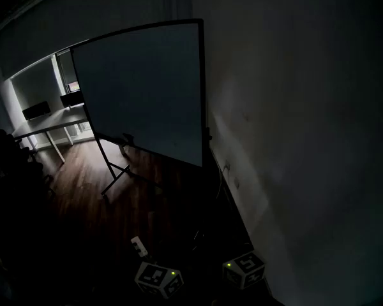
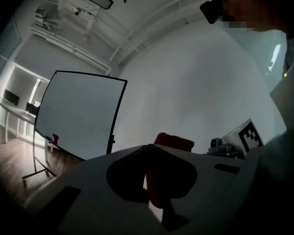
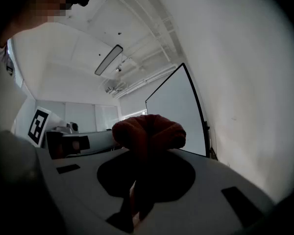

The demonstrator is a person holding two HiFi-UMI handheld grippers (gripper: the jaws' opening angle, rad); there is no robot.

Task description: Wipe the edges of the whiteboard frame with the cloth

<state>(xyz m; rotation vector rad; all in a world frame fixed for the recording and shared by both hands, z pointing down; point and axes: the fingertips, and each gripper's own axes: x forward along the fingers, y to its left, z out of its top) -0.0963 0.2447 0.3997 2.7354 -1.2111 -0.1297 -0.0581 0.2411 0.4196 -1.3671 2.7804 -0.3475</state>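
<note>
Down at the bottom of the head view I can just make out my two marker cubes, the left one (image 1: 158, 279) and the right one (image 1: 244, 269), side by side and low over the dark wooden floor (image 1: 134, 196). The room is dim.

My right gripper (image 3: 147, 154) has its jaws closed on the red cloth (image 3: 149, 131). The cloth bunches up in a rounded wad above the tips and runs down between them.

My left gripper (image 2: 148, 148) also has its jaws drawn together, and a red piece (image 2: 174, 141) is pinched in them. It pokes up past the tips, smoother and blockier than the wad on the other side, and I cannot say what it is.

The whiteboard (image 1: 143, 88) stands upright on its legged stand, well apart from both grippers. Its dark frame (image 1: 201, 94) runs round the pale panel, and the right edge sits just beside the wall (image 1: 293, 139). Neither gripper touches the frame.

A small red object (image 2: 54, 140) sits at the board's lower edge — too small to identify. Behind the board, to the left, is a long table (image 1: 51, 123).
</note>
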